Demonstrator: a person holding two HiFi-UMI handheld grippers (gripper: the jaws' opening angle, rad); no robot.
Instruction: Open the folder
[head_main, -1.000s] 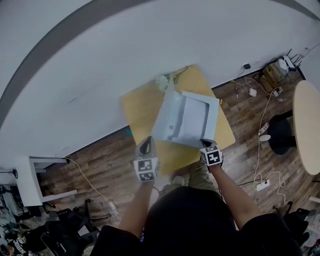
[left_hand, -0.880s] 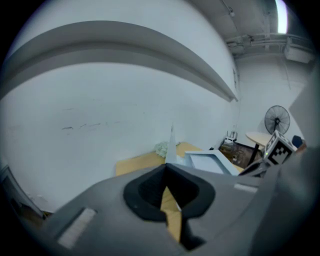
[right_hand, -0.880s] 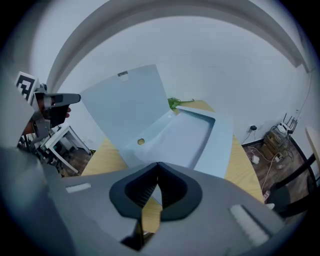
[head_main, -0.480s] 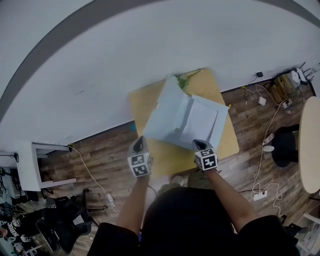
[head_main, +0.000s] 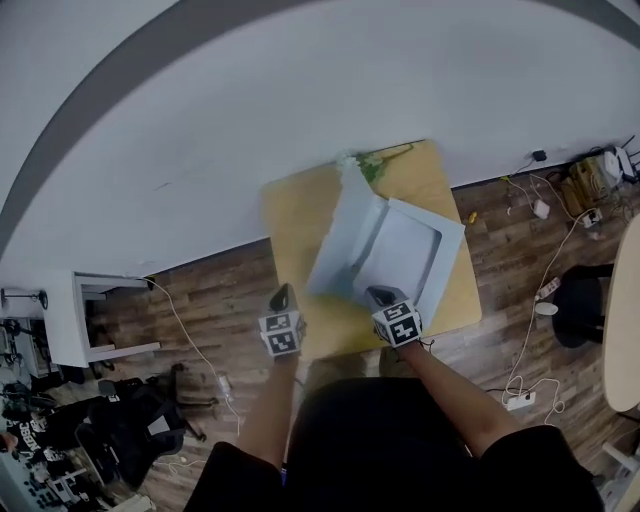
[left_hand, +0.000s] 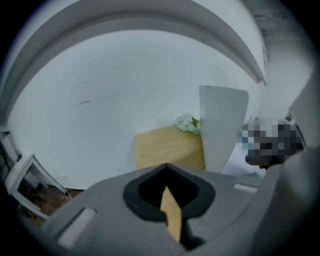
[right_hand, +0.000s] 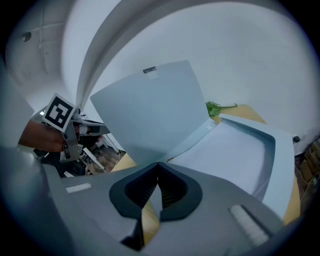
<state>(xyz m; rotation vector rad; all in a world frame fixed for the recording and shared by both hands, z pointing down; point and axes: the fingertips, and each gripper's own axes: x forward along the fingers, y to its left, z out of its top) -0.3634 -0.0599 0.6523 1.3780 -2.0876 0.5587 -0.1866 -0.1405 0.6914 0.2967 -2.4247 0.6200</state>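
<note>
A pale blue folder (head_main: 405, 250) lies on a small wooden table (head_main: 295, 215). Its front cover (head_main: 343, 235) stands steeply up, tilted toward the left, over the white inner sheet (right_hand: 230, 150). My right gripper (head_main: 381, 296) is shut at the folder's near edge, its tip just under the raised cover (right_hand: 150, 110); nothing shows between its jaws, and whether it touches the cover I cannot tell. My left gripper (head_main: 283, 294) is shut and empty at the table's near left corner, apart from the folder. From the left gripper view the cover (left_hand: 222, 125) is seen edge-on at the right.
A small bunch of green and white flowers (head_main: 365, 163) lies at the table's far edge by the white wall. Cables and a power strip (head_main: 520, 395) trail over the wood floor at right, near a round table (head_main: 625, 310) and a black chair (head_main: 580, 300). A white cabinet (head_main: 80, 320) stands at left.
The folder's cover has swung higher and further left. My right gripper has slid left along the near edge. My left gripper has sunk toward the table's near left corner.
</note>
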